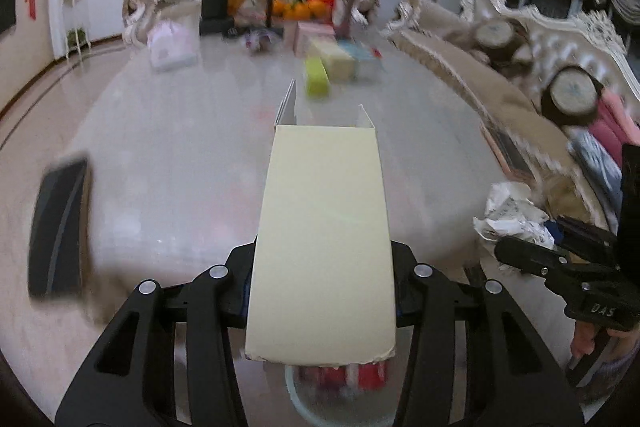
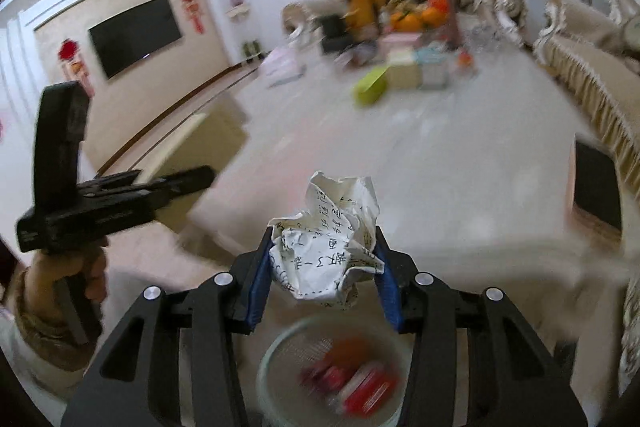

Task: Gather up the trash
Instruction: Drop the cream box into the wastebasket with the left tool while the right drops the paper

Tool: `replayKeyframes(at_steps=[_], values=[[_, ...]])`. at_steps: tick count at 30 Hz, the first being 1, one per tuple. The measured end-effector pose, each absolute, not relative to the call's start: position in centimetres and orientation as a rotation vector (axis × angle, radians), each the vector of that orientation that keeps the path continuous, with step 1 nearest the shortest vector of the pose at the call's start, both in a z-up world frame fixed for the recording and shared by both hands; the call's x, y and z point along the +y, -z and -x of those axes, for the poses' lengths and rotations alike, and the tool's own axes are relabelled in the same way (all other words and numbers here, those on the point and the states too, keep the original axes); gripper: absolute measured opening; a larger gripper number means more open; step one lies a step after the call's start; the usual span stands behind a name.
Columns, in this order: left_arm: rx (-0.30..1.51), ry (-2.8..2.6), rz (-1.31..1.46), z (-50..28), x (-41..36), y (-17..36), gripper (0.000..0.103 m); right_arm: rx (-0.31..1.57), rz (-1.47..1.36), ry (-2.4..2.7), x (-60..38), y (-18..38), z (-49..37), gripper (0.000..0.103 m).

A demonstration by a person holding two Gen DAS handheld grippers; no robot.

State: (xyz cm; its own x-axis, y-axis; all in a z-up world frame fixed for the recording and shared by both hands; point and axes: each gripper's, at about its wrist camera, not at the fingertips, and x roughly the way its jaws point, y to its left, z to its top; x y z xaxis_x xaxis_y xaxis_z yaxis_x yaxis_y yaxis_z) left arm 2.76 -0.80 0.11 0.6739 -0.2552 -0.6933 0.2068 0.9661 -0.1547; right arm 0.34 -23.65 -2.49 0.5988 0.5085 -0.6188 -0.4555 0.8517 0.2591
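Above the bin, we clamp a carton in the left gripper and crumpled paper in the right gripper.

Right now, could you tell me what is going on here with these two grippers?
A person is collecting trash with a handheld gripper in each hand. The left gripper is clamped on a pale cardboard box with open end flaps. The right gripper is clamped on a crumpled sheet of printed paper. Both are held above a pale round bin that already contains red wrappers. Neither item has been dropped yet.
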Motion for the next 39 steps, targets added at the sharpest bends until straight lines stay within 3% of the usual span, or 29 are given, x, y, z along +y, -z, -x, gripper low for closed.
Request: replayKeyframes(at_steps=[9, 19, 20, 21, 22, 24, 28, 34, 39], values=[[1.004, 0.299, -0.044, 3.0, -4.9, 10.5, 0.047, 1.008, 0.061, -0.436, -22.1, 13.3, 1.2, 0.044], [1.135, 0.346, -0.034, 2.7, -6.3, 16.4, 0.047, 1.112, 0.107, -0.408, -21.5, 18.6, 0.5, 0.044], [1.149, 0.344, -0.021, 2.4, -6.2, 16.9, 0.048, 1.107, 0.113, -0.408, -21.6, 18.7, 0.4, 0.046], [1.162, 0.339, -0.014, 2.2, -6.2, 17.3, 0.051, 1.104, 0.126, -0.409, -21.6, 18.8, 0.7, 0.054], [1.179, 0.308, -0.02, 1.9, -6.1, 17.9, 0.068, 1.106, 0.135, -0.405, -21.6, 19.0, 0.8, 0.06], [1.177, 0.283, -0.023, 1.9, -5.8, 18.2, 0.073, 1.107, 0.141, -0.387, -21.6, 19.2, 0.6, 0.067], [1.147, 0.272, -0.007, 2.0, -5.3, 17.8, 0.079, 1.118, 0.103, -0.381, -22.6, 19.2, 0.5, 0.067], [1.111, 0.273, -0.022, 2.2, -5.3, 16.4, 0.079, 1.098, 0.078, -0.375, -23.3, 17.9, 0.4, 0.067], [1.053, 0.36, -0.047, 3.4, -5.6, 12.4, 0.079, 0.97, 0.029, -0.41, -24.2, 12.7, 1.7, 0.067]])
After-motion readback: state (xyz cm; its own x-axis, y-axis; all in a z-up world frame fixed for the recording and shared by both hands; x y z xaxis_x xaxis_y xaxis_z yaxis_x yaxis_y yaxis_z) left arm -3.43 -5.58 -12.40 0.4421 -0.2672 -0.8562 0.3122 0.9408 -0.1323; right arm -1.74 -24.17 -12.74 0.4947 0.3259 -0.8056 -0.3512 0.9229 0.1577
